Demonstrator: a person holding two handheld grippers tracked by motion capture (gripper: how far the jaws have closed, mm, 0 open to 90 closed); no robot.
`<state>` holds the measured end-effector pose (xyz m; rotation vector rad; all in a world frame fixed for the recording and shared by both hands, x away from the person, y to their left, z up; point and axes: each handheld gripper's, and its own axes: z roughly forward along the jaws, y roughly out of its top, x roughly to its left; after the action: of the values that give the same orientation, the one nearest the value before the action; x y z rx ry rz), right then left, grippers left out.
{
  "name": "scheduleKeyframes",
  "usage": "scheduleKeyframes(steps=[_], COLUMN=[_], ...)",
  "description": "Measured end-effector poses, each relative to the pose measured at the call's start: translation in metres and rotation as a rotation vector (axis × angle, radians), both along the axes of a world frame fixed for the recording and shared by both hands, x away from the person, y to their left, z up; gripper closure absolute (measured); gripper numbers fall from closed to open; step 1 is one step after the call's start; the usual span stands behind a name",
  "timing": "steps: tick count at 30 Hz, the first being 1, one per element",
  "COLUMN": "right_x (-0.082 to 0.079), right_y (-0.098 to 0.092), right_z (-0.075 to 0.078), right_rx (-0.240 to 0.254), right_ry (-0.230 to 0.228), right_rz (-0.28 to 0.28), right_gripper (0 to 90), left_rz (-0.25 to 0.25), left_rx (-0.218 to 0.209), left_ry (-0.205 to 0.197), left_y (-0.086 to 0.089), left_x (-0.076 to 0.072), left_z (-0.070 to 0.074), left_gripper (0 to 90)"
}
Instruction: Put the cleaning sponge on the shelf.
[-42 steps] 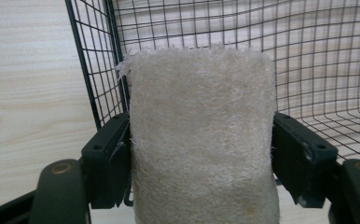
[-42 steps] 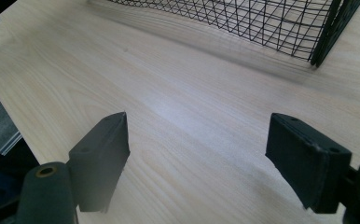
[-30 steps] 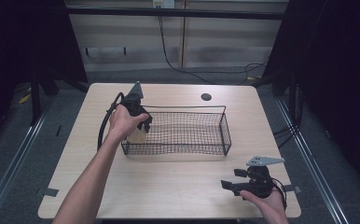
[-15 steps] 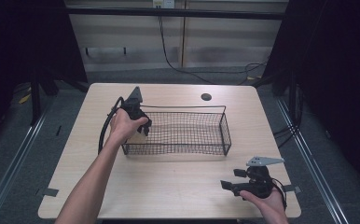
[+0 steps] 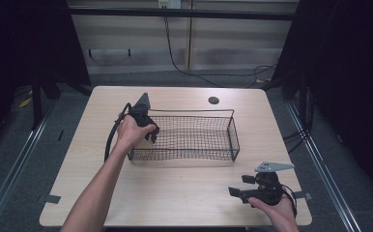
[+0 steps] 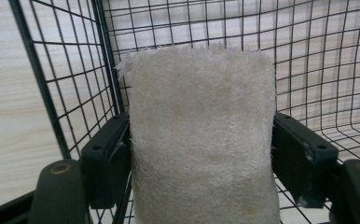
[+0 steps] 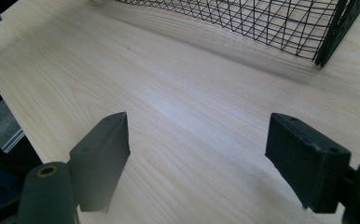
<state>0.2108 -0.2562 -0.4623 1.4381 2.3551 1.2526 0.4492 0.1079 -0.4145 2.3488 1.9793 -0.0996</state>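
Note:
A black wire basket (image 5: 233, 130) stands mid-table. My left gripper (image 5: 150, 135) reaches over the basket's left end, shut on a cream, fibrous loofah-like sponge (image 6: 201, 140). In the left gripper view the sponge stands upright between both jaws, inside the basket's corner (image 6: 108, 70), the mesh behind it. In the high view the hand covers most of the sponge (image 5: 150, 139). My right gripper (image 5: 240, 186) rests low at the table's front right, open, with nothing between its jaws; the right gripper view (image 7: 197, 154) shows bare wood between them and the basket's near corner (image 7: 327, 46) ahead.
The light wooden table (image 5: 184, 193) has a round cable hole (image 5: 213, 100) at the back. A black cable (image 5: 111, 135) loops from the left gripper. Dark floor and metal rails surround the table.
The left gripper has moved right and down from the basket's left rim into the basket with the sponge. The right gripper has stayed still.

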Motion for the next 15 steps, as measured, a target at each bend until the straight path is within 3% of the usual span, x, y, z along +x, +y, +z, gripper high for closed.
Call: scheduleKeyframes(steps=[6, 8, 15], right_x=[0.000, 0.000, 0.000], right_y=[0.000, 0.000, 0.000], right_z=[0.000, 0.000, 0.000], right_rx=[0.002, 0.001, 0.001], right_ry=[0.000, 0.000, 0.000], right_rz=[0.000, 0.000, 0.002], right_gripper=[21.4, 21.4, 21.4], left_rz=[-0.004, -0.002, 0.007], left_rx=[0.002, 0.038, 0.017], left_ry=[0.007, -0.010, -0.002], left_y=[0.000, 0.000, 0.001], left_x=[0.001, 0.001, 0.002], left_z=[-0.005, -0.007, -0.012], left_gripper=[27.5, 27.5, 27.3])
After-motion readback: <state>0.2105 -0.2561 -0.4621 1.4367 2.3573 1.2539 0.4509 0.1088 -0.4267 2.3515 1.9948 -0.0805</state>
